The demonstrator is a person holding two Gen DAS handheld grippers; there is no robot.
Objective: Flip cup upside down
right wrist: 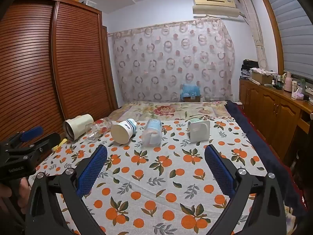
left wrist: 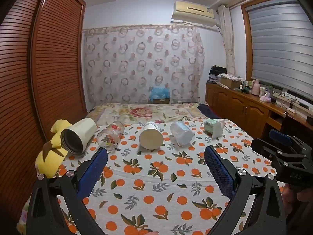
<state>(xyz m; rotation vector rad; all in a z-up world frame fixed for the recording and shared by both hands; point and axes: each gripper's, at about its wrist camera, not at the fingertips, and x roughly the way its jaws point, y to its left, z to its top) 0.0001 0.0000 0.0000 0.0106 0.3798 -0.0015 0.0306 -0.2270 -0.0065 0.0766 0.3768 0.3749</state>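
Observation:
Several cups lie on their sides in a row on the orange-print cloth [left wrist: 156, 176]: a cream steel-lined tumbler [left wrist: 78, 137] [right wrist: 77, 126], a floral glass [left wrist: 110, 135] [right wrist: 97, 129], a white cup with blue stripes [left wrist: 151, 136] [right wrist: 123, 130], a translucent plastic cup [left wrist: 182, 133] [right wrist: 152, 133] and a pale green square cup [left wrist: 214, 127] [right wrist: 198, 130]. My left gripper [left wrist: 156, 156] is open and empty, short of the row. My right gripper [right wrist: 156, 156] is open and empty, also short of the row. Each gripper shows at the edge of the other's view.
A yellow plush toy [left wrist: 50, 152] lies at the cloth's left edge by the tumbler. A wooden louvred wardrobe [left wrist: 49, 68] stands on the left. A wooden cabinet [right wrist: 273, 107] with clutter runs along the right. A floral blanket [left wrist: 146, 111] lies behind the cups.

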